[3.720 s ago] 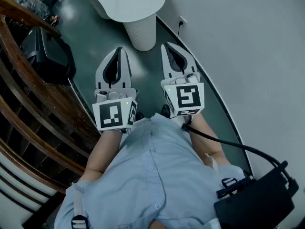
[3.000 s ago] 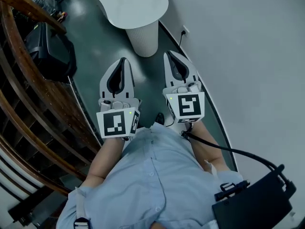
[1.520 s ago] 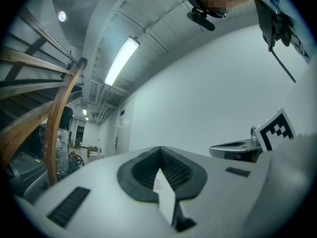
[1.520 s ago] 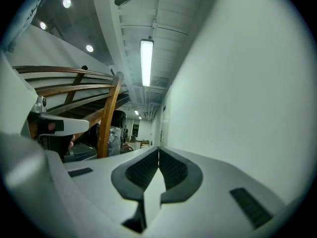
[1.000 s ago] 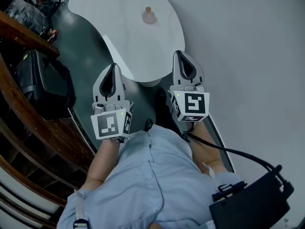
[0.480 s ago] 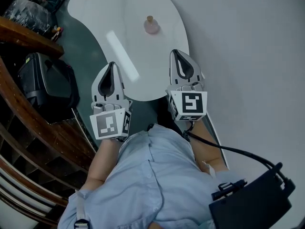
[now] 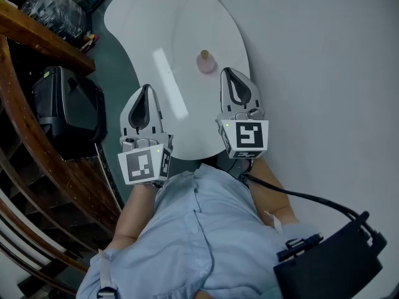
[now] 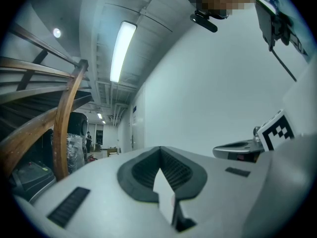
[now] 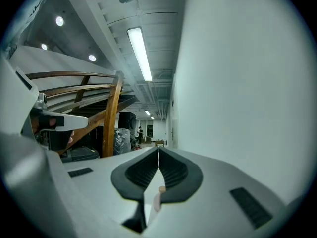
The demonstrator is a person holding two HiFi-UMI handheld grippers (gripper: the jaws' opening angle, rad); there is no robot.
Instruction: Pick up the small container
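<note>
The small container (image 7: 205, 61), a pink jar with a cork top, stands upright on the white rounded table (image 7: 162, 30) in the head view. My right gripper (image 7: 228, 72) is shut and empty, its tip just right of the jar and a little nearer to me. My left gripper (image 7: 146, 87) is also shut and empty, over the table's near left edge. In the right gripper view the jar (image 9: 158, 196) shows small through the gap below the closed jaws of the right gripper (image 9: 158, 149). The left gripper view shows the left gripper (image 8: 160, 148) with jaws meeting and only bare table (image 8: 166, 192) beneath.
A black case (image 7: 65, 114) stands on the dark floor left of the table, beside a curved wooden banister (image 7: 37, 39). Bags and cables (image 7: 59, 5) lie at the far left. A white wall (image 7: 324, 73) runs along the right. A black box (image 7: 336, 260) hangs at my right hip.
The table and jar have come much nearer in the head view; both grippers now reach over the table, with the jar beside the right tip. Both stay shut.
</note>
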